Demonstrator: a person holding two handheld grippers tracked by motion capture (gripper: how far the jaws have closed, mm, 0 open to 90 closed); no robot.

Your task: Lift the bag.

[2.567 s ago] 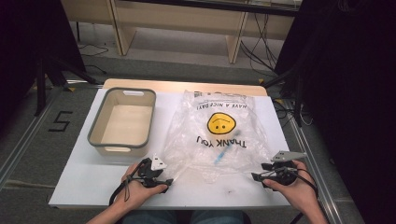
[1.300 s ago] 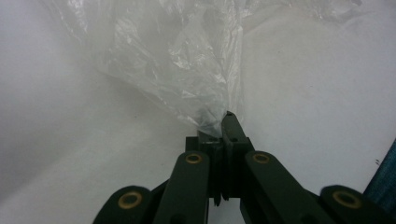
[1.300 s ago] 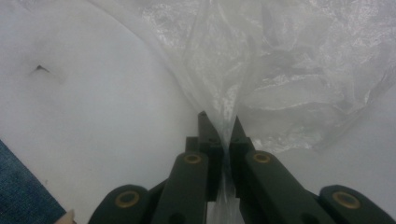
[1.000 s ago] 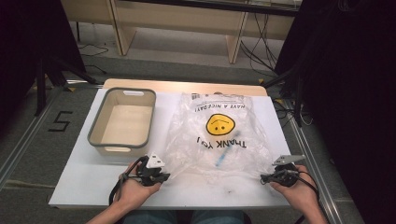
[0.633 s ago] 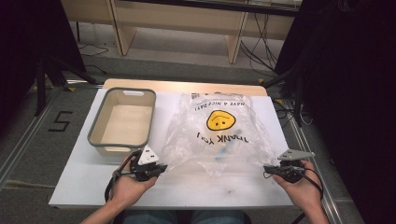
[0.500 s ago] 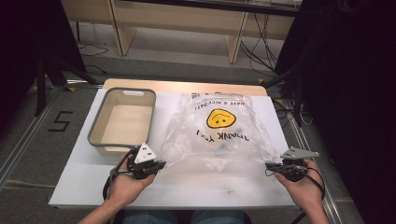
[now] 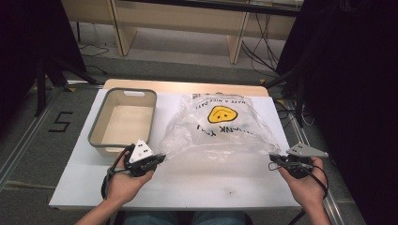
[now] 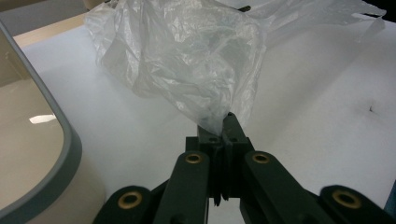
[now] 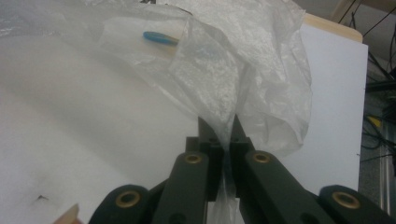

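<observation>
A crinkled clear plastic bag (image 7: 218,129) printed with a yellow smiley face and black lettering lies spread across the middle of the white tabletop (image 7: 187,183), a small blue object (image 9: 160,38) visible through its film. The left gripper (image 7: 157,158) pinches its near-left corner and the right gripper (image 7: 274,162) its near-right corner, jaws closed on the plastic. A grey-rimmed beige rectangular tub (image 7: 123,121) stands just left of the bag; beyond the table, wooden shelving legs (image 7: 237,42) and cables (image 7: 263,44) show on the floor.

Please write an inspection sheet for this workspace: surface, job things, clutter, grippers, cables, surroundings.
Surface: white table, small dark mark near the front.
Job's things: clear plastic bag with a yellow smiley, stretched out; blue object inside; grey bin, nothing seen inside.
Clutter: nothing seen.
Grippers: left gripper and right gripper each shut on a bag corner.
Cables: black cable loops from the left gripper.
Surroundings: wooden shelving, floor cables.
</observation>
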